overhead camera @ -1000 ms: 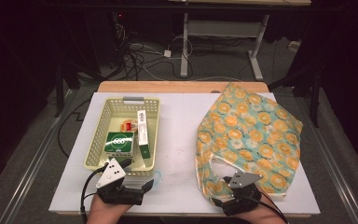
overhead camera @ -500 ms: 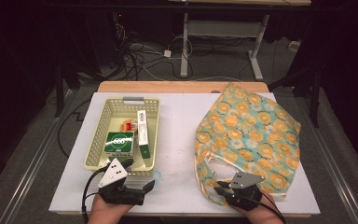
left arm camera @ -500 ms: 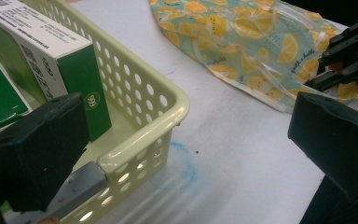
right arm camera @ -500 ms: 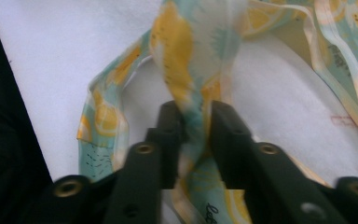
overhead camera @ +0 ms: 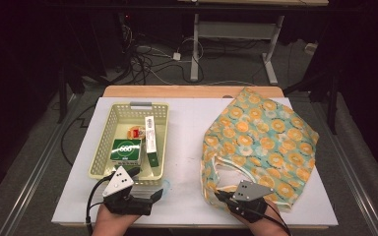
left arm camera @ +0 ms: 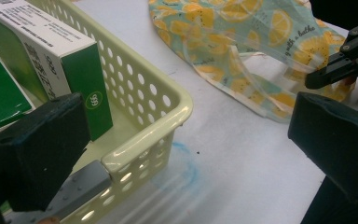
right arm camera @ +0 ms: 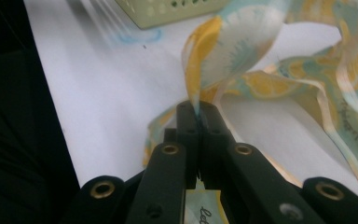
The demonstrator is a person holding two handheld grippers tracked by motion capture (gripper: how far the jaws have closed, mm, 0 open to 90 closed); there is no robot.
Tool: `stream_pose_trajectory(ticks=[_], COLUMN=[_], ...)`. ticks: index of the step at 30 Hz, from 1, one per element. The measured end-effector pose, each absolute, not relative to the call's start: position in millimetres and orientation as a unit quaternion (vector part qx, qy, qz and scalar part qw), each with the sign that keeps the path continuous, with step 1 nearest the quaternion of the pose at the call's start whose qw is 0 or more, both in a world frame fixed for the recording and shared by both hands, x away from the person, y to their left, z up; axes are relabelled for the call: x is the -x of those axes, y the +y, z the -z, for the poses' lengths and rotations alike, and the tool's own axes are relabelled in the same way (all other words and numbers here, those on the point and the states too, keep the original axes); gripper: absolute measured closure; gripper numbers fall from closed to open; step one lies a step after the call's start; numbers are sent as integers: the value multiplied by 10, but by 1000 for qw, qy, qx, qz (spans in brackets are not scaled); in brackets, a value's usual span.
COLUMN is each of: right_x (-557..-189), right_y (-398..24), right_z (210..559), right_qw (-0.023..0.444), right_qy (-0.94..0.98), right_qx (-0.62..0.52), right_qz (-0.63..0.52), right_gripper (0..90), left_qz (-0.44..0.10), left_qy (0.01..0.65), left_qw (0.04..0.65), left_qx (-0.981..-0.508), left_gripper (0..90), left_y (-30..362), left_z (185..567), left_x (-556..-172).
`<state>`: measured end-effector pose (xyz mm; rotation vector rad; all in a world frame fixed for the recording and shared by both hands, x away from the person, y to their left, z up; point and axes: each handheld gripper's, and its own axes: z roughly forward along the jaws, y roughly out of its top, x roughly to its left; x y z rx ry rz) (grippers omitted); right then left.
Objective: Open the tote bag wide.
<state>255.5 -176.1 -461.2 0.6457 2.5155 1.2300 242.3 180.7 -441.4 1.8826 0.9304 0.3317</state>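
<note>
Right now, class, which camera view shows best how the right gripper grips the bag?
The right gripper view: the right gripper is shut on the bag handle. The high view shows the whole spread bag; the left gripper view shows its near edge.

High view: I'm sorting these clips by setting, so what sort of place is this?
Probably a lab or workshop: a white table in a dark room, loose cables on the floor, an adjustable desk frame behind.

Two grippers at the table's near edge
Left gripper [overhead camera: 147, 189] sits at six o'clock of the basket [overhead camera: 109, 129]; right gripper [overhead camera: 220, 195] meets the bag [overhead camera: 266, 142].
</note>
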Motion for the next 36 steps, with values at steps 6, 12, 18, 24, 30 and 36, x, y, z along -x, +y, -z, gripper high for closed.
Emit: stream_pose_trajectory(ticks=[6, 12, 18, 24, 30, 36], right_x=[-2554, -2542, -2583, -2696, -2807, -2960], right_y=[-1548, -1344, -1204, -1346, -1699, -2068], right_z=[4556, 4450, 4230, 4176, 4140, 4098], right_qw=[131, 119, 113, 126, 144, 168], right_qy=[867, 858, 841, 824, 809, 787], right_qx=[-203, -191, -182, -192, -225, -270], right_qz=[-436, -463, -497, -518, -523, -528], right_gripper=[898, 897, 897, 896, 892, 886], left_qz=[-138, -141, -143, -143, -141, -143], left_qy=[386, 387, 391, 392, 389, 385], left_qw=[486, 488, 489, 488, 481, 485], left_qx=[-772, -770, -767, -767, -773, -772], left_gripper=[0, 0, 0, 0, 0, 0], left_y=[1845, 1863, 1887, 1895, 1862, 1834], left_z=[4417, 4403, 4400, 4409, 4435, 4416], left_x=[-2433, -2420, -2405, -2401, -2413, -2402])
